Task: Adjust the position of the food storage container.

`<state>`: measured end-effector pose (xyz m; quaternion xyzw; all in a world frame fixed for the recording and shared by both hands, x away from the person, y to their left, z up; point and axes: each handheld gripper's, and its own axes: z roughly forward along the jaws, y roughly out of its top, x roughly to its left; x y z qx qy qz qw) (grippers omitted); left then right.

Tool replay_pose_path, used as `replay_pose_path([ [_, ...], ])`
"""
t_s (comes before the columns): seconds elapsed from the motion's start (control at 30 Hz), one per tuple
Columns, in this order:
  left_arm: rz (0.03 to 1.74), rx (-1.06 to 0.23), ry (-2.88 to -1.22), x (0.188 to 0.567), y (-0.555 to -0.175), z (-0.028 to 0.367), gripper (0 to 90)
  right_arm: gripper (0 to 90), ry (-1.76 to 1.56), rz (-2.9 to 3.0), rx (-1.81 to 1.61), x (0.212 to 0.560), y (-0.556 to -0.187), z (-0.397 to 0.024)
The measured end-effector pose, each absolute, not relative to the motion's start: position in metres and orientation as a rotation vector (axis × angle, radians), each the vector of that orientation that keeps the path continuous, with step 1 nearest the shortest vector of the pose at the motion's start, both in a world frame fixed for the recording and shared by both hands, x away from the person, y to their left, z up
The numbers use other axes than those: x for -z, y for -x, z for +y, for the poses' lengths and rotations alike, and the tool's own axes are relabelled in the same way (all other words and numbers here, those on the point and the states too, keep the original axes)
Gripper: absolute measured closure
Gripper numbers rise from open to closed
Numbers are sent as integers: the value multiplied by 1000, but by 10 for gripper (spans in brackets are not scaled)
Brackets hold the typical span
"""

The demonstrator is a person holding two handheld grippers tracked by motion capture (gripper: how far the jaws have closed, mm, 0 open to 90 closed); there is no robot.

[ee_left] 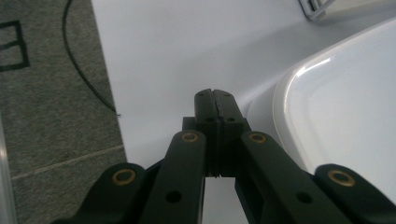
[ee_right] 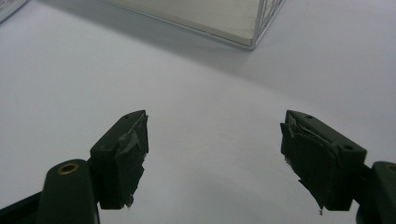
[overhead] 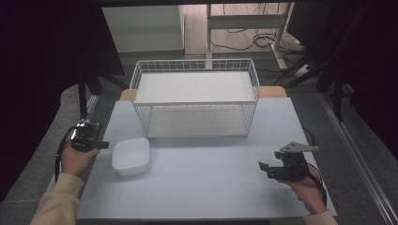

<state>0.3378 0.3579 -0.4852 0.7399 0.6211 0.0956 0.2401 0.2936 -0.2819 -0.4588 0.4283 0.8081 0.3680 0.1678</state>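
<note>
In the left gripper view the shallow white rectangular plastic dish (ee_left: 345, 116) is cut off at the right and bottom edges, so just its rounded near-left corner and part of its rim can be made out. The white wire basket (ee_left: 315, 7) is reduced there to a scrap of wire at the top edge. In the right gripper view the basket (ee_right: 254, 28) is cropped to one lower corner with its pale floor panel. The room beyond the table is lost in darkness in the high view.

The left gripper (overhead: 99, 145) is held at the left edge of the pale grey table (overhead: 211, 187), just left of the dish (overhead: 132, 156). Its jaws are pressed together with nothing between them, as is seen in the left gripper view (ee_left: 214, 95); the tips lie just beside the dish's corner, and whether it is touched cannot be told. The right gripper (overhead: 265, 169) is held near the table's near right, well apart from the dish. Its jaws are spread wide over bare tabletop (ee_right: 215, 135), and nothing is held.

The dish sits left of centre, just in front of the basket's (overhead: 195, 96) near left corner.
</note>
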Motion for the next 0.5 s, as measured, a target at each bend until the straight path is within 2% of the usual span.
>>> replay_pose_path([
  [0.23, 1682, -235, -2004, 489, -347, 361, 900, 234, -1221, 2302, -1035, 460, -294, -281],
  [0.5, 1617, -198, -2065, 492, -352, 346, 900, 234, -1217, 2297, -1039, 459, -293, -282],
])
